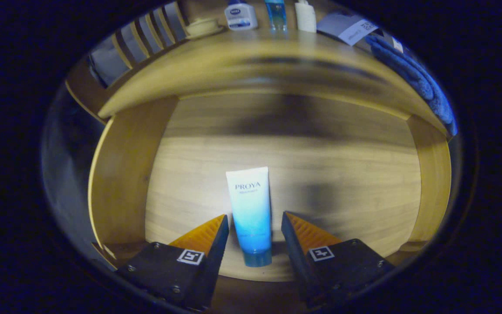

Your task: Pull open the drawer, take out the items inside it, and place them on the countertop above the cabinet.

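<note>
Open drawer (120, 174) seen from above: a blue-and-white tube (251, 213) lies flat on its floor, long axis pointing straight ahead, its capped end between the released jaws of the gripper (254, 226), neither touching it

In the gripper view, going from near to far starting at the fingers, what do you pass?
Open fingers astride the tube's cap end → white-and-blue tube lying on the drawer floor → drawer's back wall → countertop → row of bottles at the back.
</note>
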A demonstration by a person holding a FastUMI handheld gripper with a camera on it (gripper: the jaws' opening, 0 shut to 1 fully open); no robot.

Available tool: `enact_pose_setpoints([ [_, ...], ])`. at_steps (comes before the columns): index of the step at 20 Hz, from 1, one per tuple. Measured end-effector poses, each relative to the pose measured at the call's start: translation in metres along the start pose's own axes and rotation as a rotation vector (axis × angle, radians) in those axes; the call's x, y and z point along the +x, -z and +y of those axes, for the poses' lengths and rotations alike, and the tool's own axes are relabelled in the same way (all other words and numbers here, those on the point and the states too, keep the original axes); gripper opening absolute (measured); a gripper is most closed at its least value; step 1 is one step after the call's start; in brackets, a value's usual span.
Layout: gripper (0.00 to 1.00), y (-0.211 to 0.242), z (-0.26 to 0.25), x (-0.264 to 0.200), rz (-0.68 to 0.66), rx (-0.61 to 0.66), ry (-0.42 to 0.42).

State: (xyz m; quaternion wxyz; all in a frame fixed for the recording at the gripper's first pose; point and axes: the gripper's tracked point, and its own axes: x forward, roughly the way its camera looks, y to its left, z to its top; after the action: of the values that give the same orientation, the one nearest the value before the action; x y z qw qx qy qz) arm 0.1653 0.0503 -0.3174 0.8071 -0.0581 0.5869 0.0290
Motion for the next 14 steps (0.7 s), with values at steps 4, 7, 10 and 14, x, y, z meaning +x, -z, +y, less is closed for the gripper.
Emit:
enact_pose_setpoints([
  [4, 0.38, -0.011, -0.011, -0.001, -0.063, 0.027, 0.043],
  [7, 0.37, -0.025, -0.011, -0.033, -0.167, 0.112, -0.039],
  [10, 0.37, -0.032, -0.003, -0.072, -0.285, 0.159, -0.134],
  [14, 0.37, -0.054, -0.007, -0.126, -0.533, 0.166, -0.207],
])
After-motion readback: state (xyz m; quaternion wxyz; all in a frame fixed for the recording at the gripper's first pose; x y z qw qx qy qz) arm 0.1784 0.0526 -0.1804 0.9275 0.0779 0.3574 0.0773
